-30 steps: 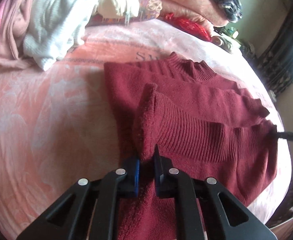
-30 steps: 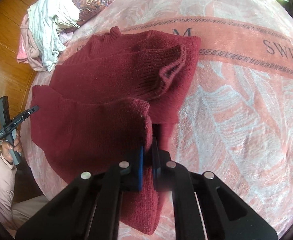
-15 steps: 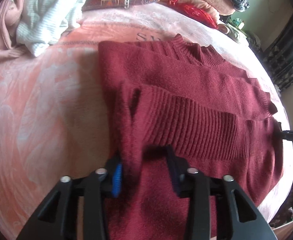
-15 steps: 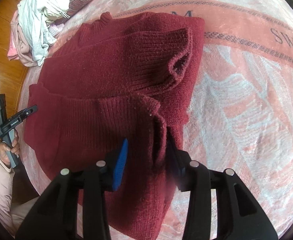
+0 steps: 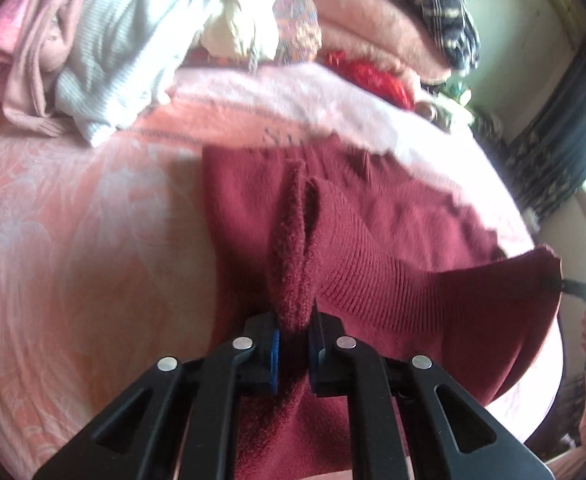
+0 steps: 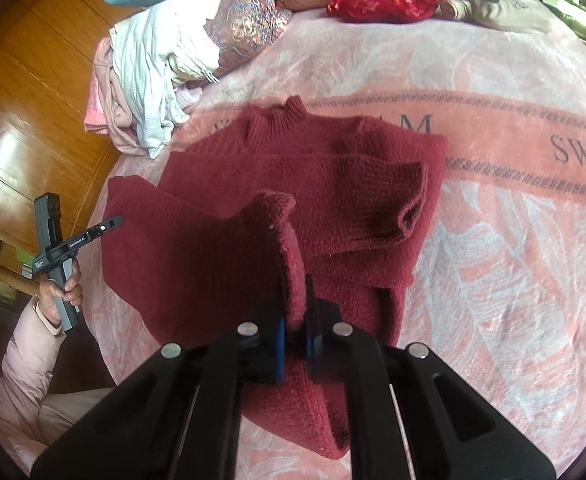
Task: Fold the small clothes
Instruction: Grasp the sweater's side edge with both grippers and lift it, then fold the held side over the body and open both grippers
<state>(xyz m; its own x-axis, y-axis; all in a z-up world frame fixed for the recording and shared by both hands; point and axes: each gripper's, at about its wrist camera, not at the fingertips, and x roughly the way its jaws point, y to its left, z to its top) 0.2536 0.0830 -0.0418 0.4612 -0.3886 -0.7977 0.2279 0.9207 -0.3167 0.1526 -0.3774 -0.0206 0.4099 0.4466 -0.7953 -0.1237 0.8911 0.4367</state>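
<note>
A dark red knitted sweater (image 5: 393, 240) lies on the pink blanket, neck at the far end and sleeves folded across its body. In the left wrist view my left gripper (image 5: 295, 320) is shut on a bunched fold of the sweater's near edge, which it holds raised off the bed. My right gripper (image 6: 295, 320) is shut on the other near corner of the sweater (image 6: 353, 168), and that corner stands up as a ridge. The left gripper (image 6: 109, 222), held by a hand (image 6: 59, 288), shows at the far left of the right wrist view.
The pink blanket (image 6: 513, 240) with lettering covers the bed. A pile of white and pink clothes (image 6: 153, 60) sits at the far left, with patterned cushions and a red pouch (image 6: 381, 4) behind. A wooden floor (image 6: 21, 100) lies beyond the bed's left edge.
Both grippers let go of the sweater and stood open over it half a second ago. They have since shut on its near edge again and risen, lifting the edge into a fold.
</note>
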